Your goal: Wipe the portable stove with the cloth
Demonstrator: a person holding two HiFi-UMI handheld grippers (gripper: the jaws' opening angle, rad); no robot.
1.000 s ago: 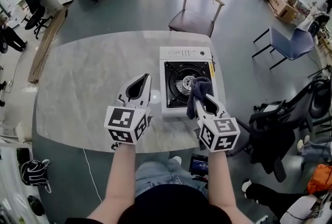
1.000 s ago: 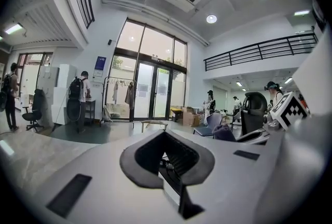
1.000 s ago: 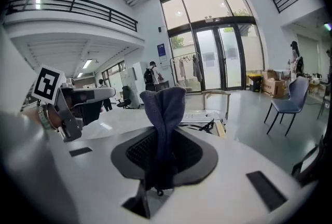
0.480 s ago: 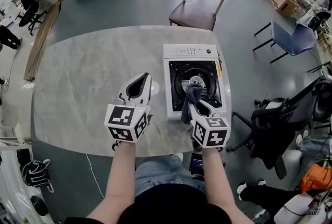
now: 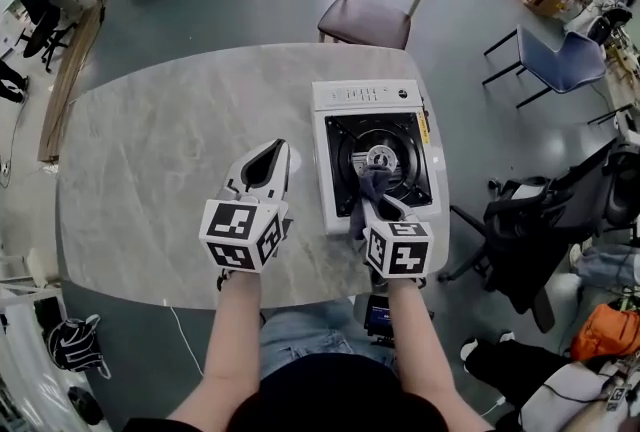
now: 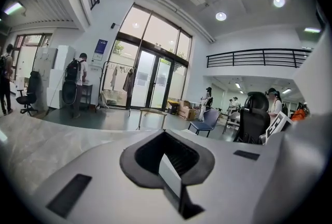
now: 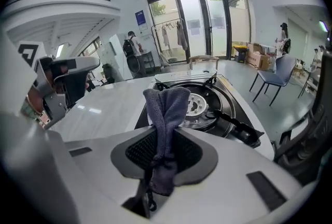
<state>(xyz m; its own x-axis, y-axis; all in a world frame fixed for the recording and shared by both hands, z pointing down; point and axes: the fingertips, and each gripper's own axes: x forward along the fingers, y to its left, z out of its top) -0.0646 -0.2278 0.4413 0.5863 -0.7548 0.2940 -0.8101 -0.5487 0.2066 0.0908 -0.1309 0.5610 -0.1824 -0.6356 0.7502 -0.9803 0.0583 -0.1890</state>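
white portable stove point(image 5: 365, 97), bunched grey cloth point(image 5: 372, 187) above

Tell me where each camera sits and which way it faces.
Head view: on the person's head, looking steeply down at the table; forearms, left gripper, right gripper show.
Left gripper view: on that gripper, facing glass doors across the room; its shut, empty jaws show.
Right gripper view: on that gripper, facing the stove; its jaws clamp the cloth.
Shared: head and right gripper views show stove and cloth.

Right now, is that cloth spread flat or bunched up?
Bunched up: the cloth stands crumpled in a narrow fold, pinched between the right tongs over the stove.
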